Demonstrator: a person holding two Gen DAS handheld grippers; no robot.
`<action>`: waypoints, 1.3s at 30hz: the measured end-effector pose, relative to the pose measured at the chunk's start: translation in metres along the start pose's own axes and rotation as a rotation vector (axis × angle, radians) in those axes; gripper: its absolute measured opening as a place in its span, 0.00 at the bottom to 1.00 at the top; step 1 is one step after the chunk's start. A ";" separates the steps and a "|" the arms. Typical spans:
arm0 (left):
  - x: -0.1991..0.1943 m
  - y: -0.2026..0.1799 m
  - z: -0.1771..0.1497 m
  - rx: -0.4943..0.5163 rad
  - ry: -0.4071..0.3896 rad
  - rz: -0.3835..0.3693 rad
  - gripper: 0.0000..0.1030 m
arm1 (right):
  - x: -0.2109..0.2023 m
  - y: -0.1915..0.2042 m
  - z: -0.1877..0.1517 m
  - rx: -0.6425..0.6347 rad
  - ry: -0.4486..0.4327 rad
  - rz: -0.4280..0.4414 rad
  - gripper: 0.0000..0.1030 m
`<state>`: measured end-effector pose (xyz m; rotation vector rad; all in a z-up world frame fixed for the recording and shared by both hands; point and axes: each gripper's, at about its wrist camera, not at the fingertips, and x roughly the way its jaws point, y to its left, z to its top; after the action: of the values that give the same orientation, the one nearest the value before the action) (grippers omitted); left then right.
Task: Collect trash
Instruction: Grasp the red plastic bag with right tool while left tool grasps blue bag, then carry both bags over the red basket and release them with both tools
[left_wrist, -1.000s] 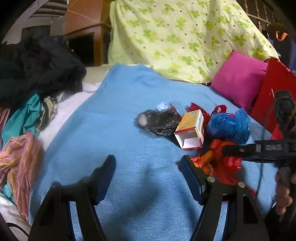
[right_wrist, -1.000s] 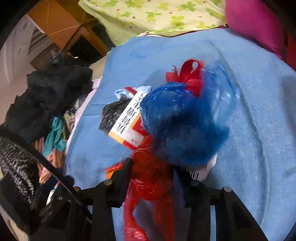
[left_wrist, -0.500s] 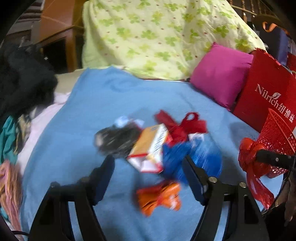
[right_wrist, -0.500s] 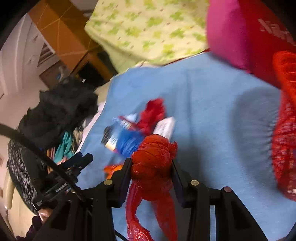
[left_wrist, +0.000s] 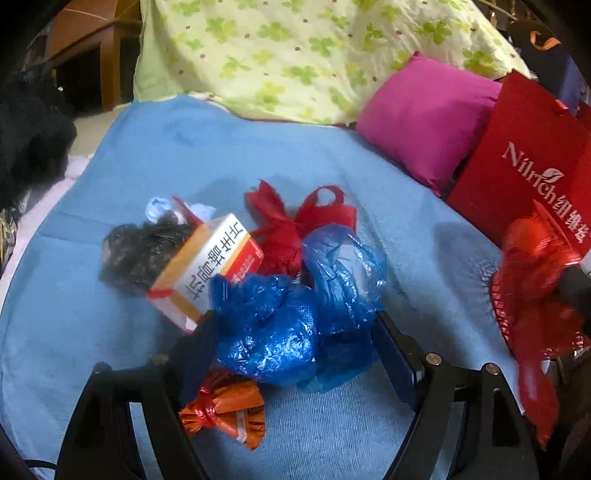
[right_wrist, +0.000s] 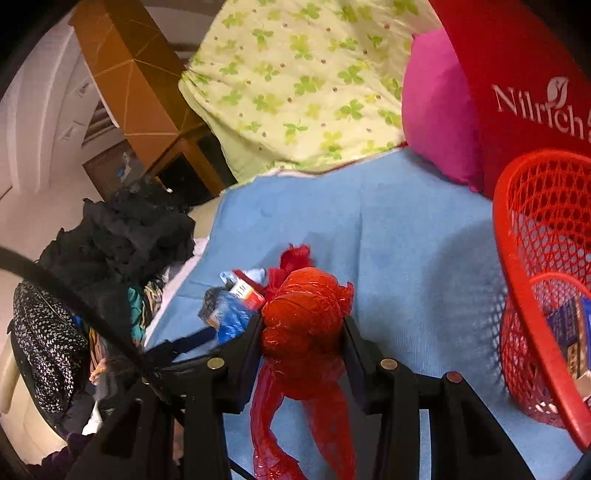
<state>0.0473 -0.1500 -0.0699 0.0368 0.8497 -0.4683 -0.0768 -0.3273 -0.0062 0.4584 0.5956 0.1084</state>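
My right gripper (right_wrist: 303, 325) is shut on a crumpled red plastic bag (right_wrist: 303, 314) and holds it above the blue blanket, left of a red mesh basket (right_wrist: 532, 295); the bag also shows in the left wrist view (left_wrist: 532, 266). My left gripper (left_wrist: 295, 332) is open, its fingers on either side of a crumpled blue plastic bag (left_wrist: 288, 314). Around it lie an orange-and-white carton (left_wrist: 210, 266), a black bag (left_wrist: 136, 251), a second red bag (left_wrist: 291, 229) and an orange wrapper (left_wrist: 225, 410).
A red paper bag (left_wrist: 528, 177) and a pink cushion (left_wrist: 424, 114) stand behind the basket. A green-patterned quilt (left_wrist: 295, 48) lies at the back. Dark clothes (right_wrist: 122, 236) are heaped at the left. The basket holds some items (right_wrist: 569, 328).
My right gripper lifted the red bag off the pile and carried it right, near the basket. My left gripper moved forward and right until its fingers flank the blue bag.
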 end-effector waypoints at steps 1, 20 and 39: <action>0.002 0.001 -0.001 -0.014 0.000 -0.013 0.79 | -0.002 0.002 0.001 -0.010 -0.016 0.003 0.43; -0.068 -0.006 0.005 0.002 -0.168 -0.002 0.36 | -0.041 0.033 0.001 -0.174 -0.248 -0.026 0.43; -0.137 -0.120 0.020 0.307 -0.335 0.150 0.36 | -0.109 -0.015 0.012 -0.086 -0.445 -0.125 0.43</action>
<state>-0.0651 -0.2097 0.0619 0.2954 0.4371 -0.4448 -0.1610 -0.3701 0.0520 0.3459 0.1804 -0.0865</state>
